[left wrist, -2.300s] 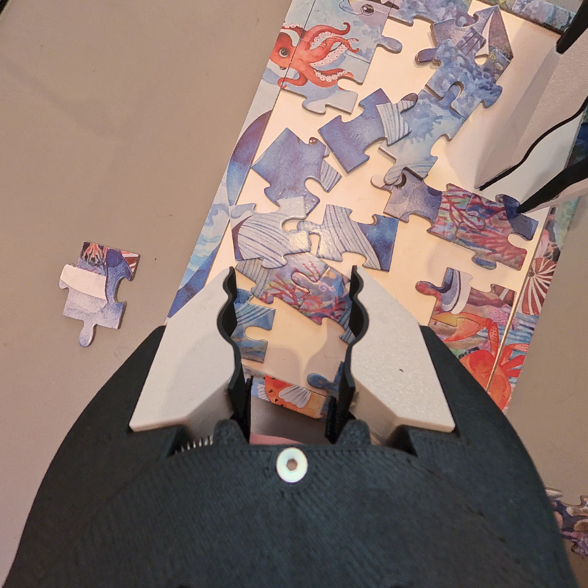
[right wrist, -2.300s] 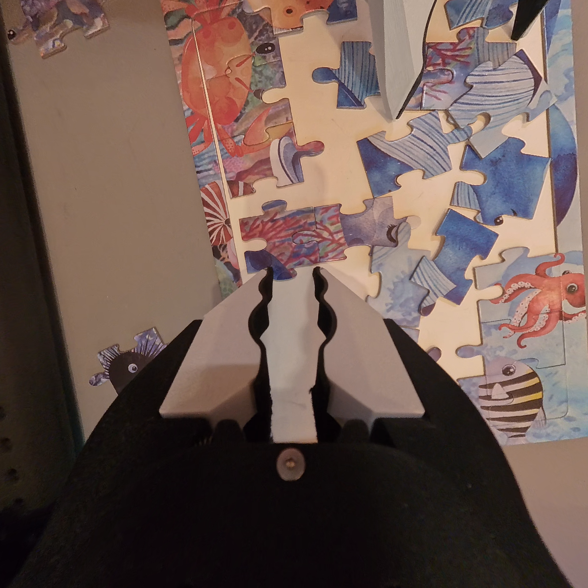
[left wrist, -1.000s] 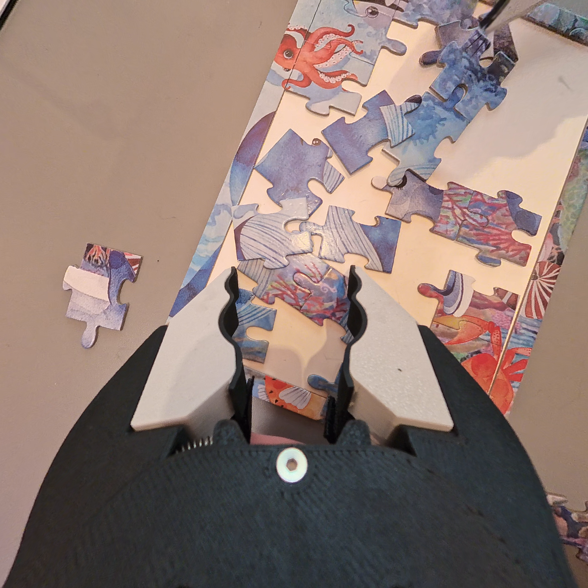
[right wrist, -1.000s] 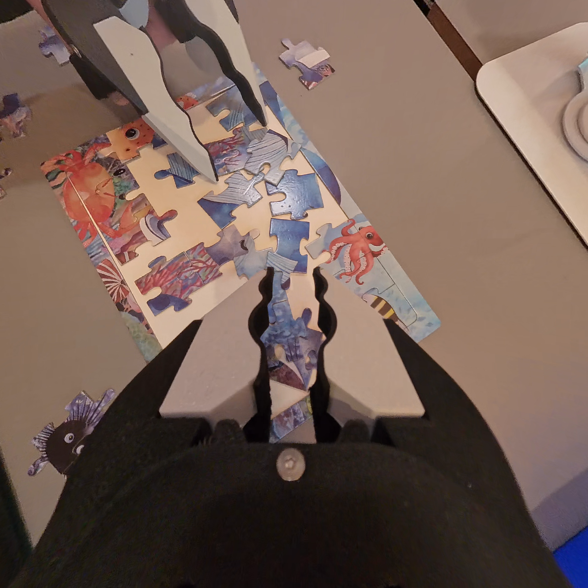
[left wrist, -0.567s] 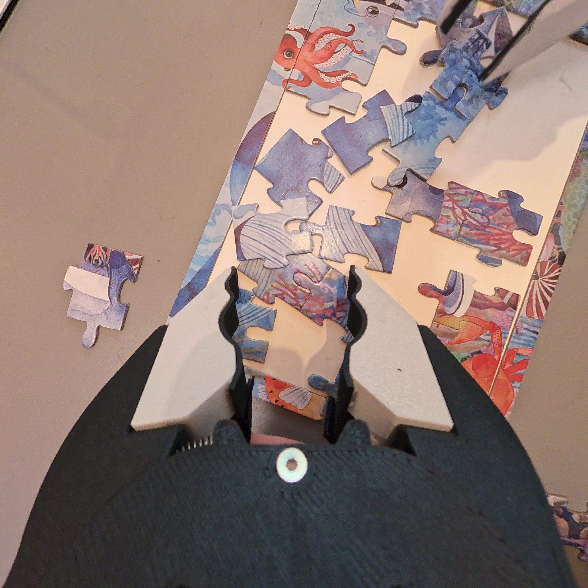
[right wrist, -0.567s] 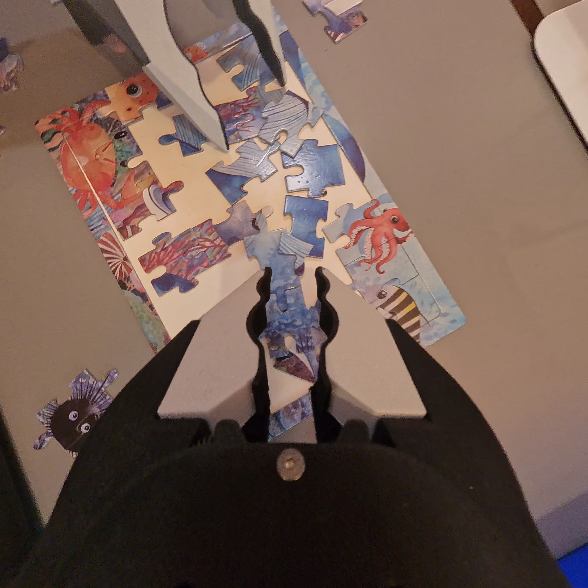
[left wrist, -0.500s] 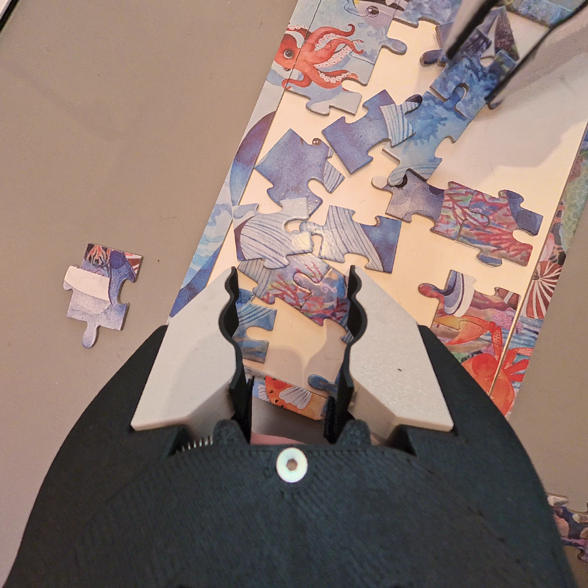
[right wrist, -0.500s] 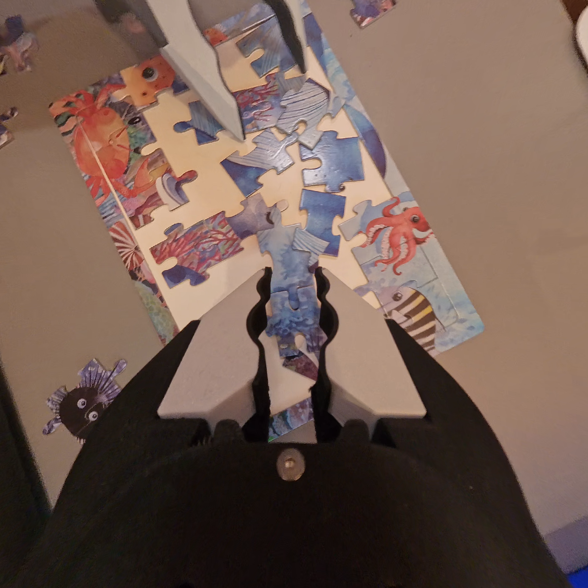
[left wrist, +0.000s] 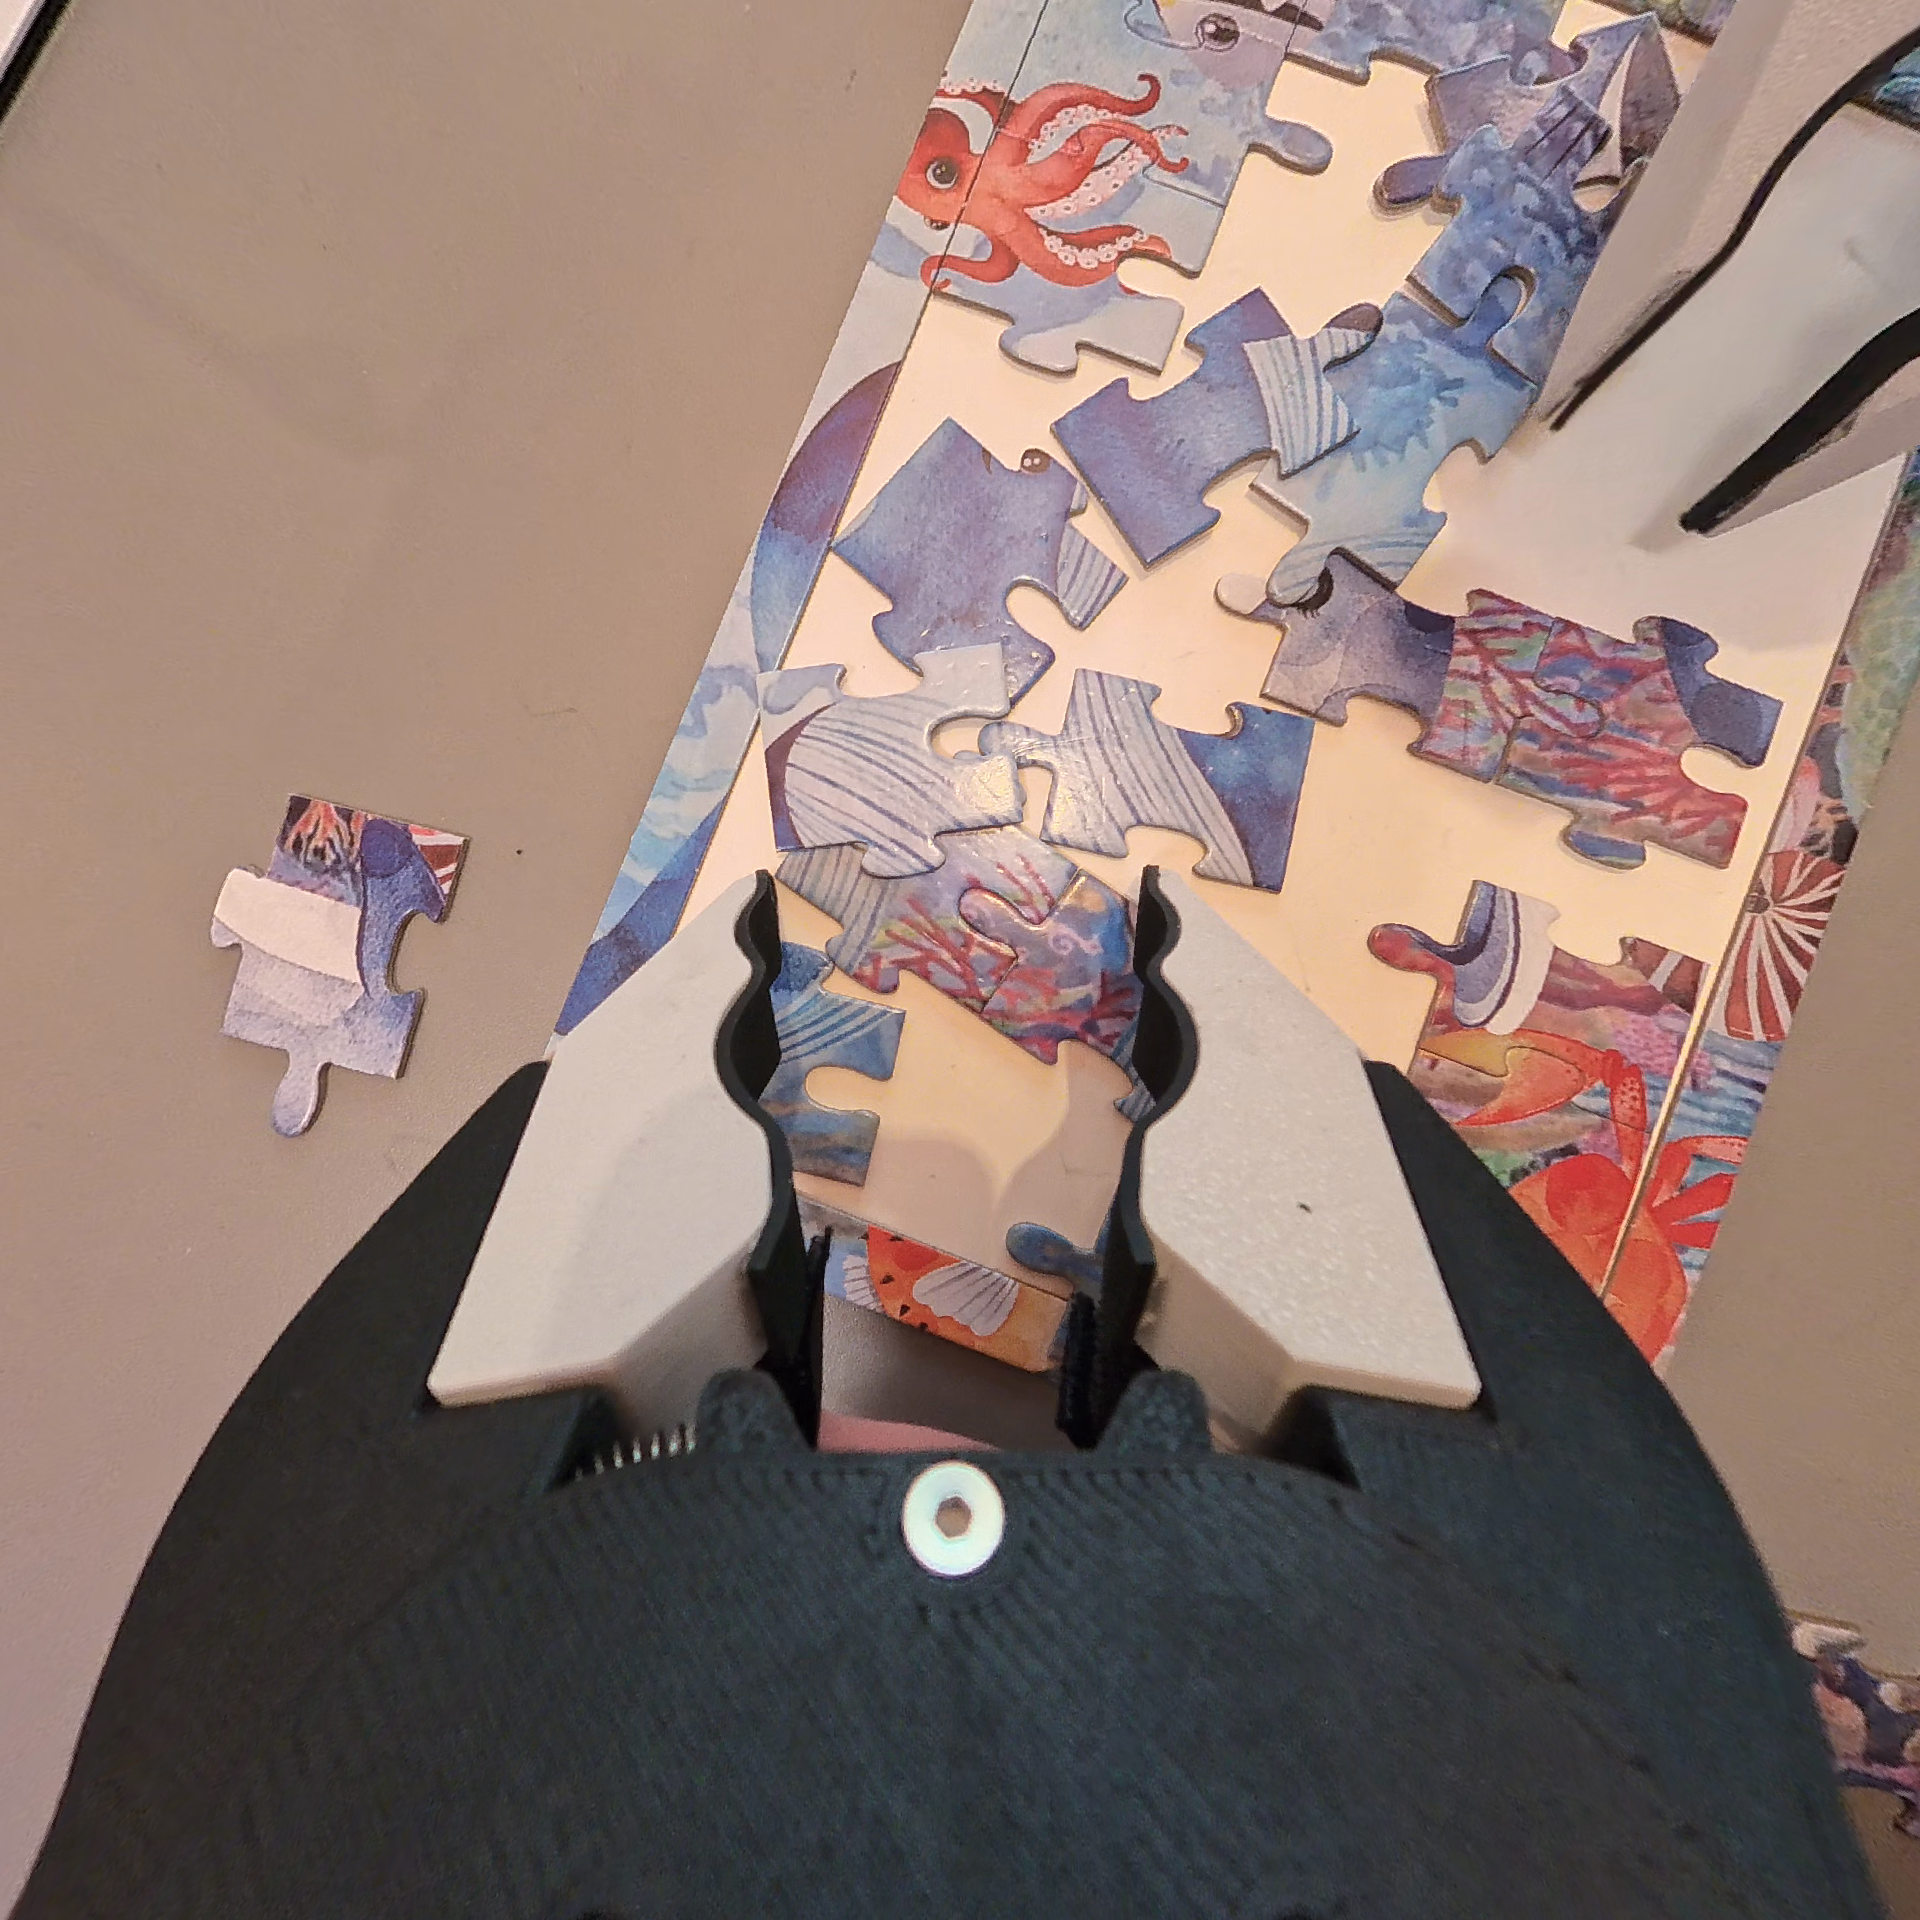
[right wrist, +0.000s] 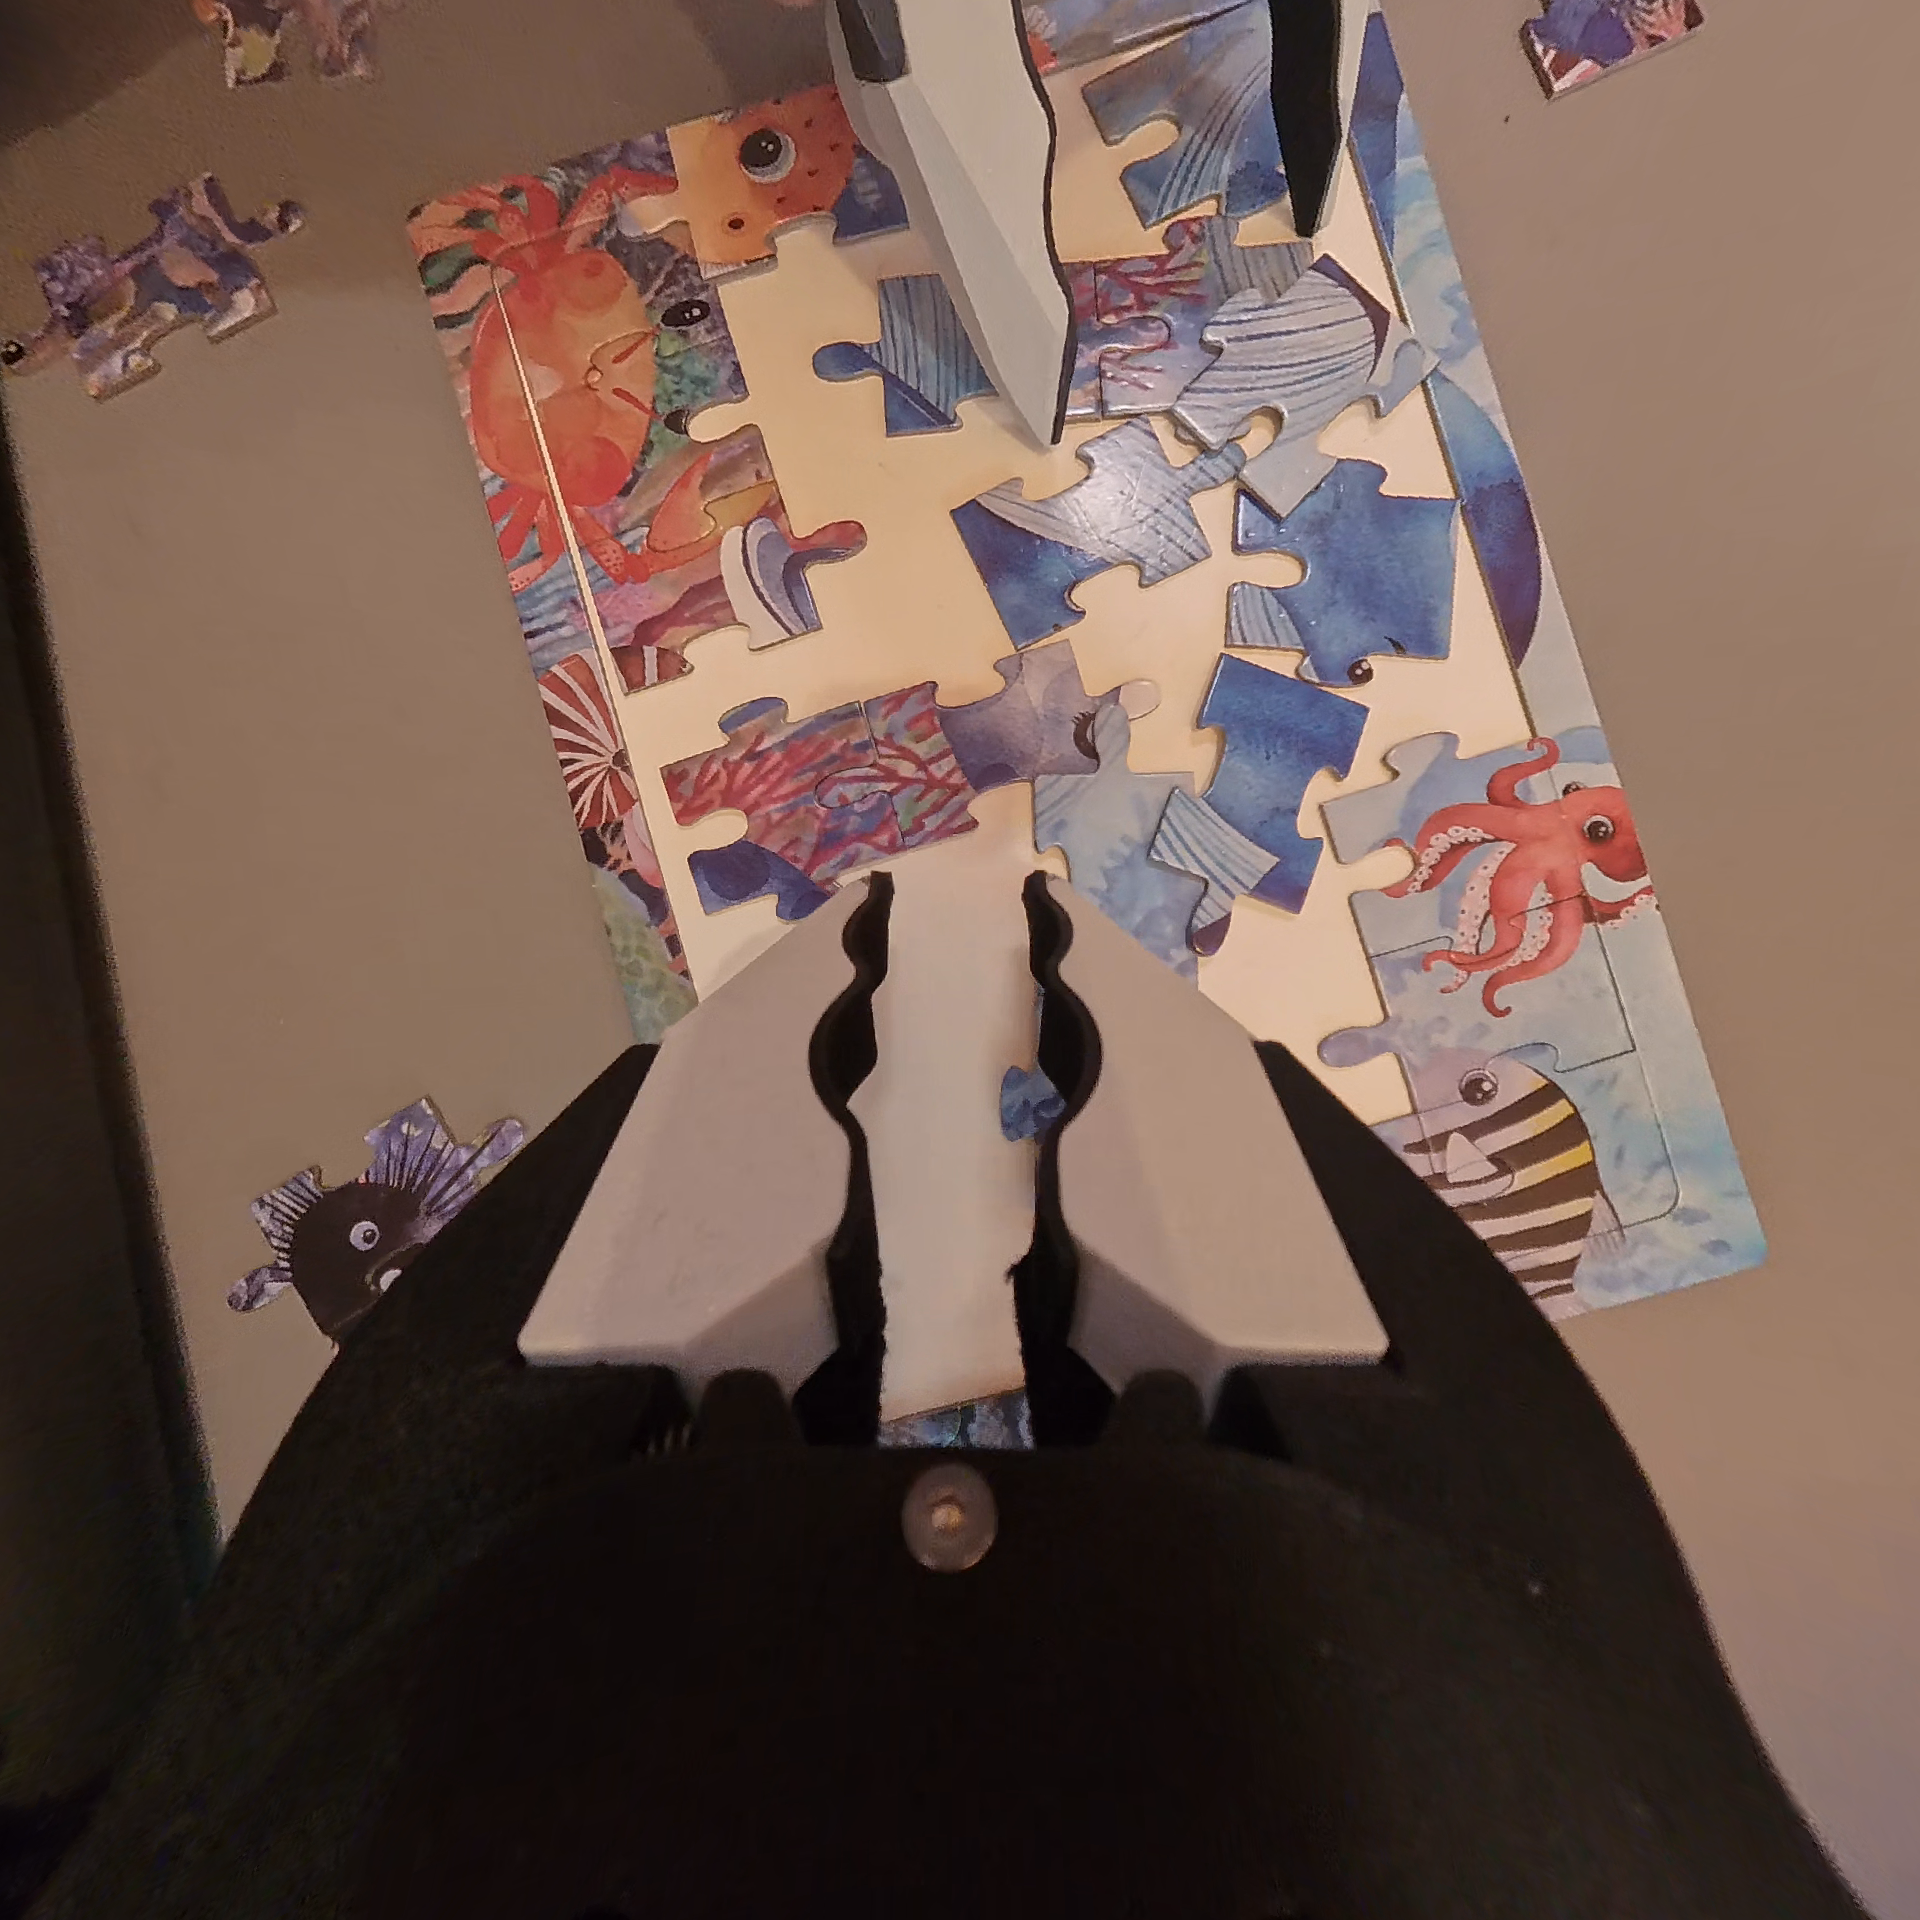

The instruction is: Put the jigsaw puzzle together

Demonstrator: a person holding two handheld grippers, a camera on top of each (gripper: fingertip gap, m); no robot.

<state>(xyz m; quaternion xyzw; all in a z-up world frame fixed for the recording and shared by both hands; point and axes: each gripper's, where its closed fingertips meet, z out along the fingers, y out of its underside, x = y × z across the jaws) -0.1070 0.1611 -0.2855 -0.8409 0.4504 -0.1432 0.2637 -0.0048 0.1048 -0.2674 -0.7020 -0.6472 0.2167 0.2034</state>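
Note:
The puzzle tray [left wrist: 1340, 249] has a cream base and a sea-picture border, with an octopus [left wrist: 1029, 177] and a crab [left wrist: 1600, 1195] in place. Several loose blue, striped and coral pieces lie on the base. My left gripper [left wrist: 956, 883] is open and empty, just above a coral piece pair [left wrist: 997, 935]. My right gripper [right wrist: 961, 883] is open and empty, low over the bare base beside a coral strip [right wrist: 831, 790]. The right gripper also shows in the left wrist view [left wrist: 1626, 473], and the left gripper in the right wrist view [right wrist: 1179, 332].
The tray [right wrist: 1704, 1236] lies on a tan table. Loose pieces lie off the tray: one with a white patch [left wrist: 332, 956], a black fish piece [right wrist: 364, 1226], and purple pieces [right wrist: 156, 291]. A dark table edge [right wrist: 62, 935] runs along the left.
The right gripper rose and pulled back from the tray, then came down low over its near end again. The left gripper has stayed put. No piece has visibly moved.

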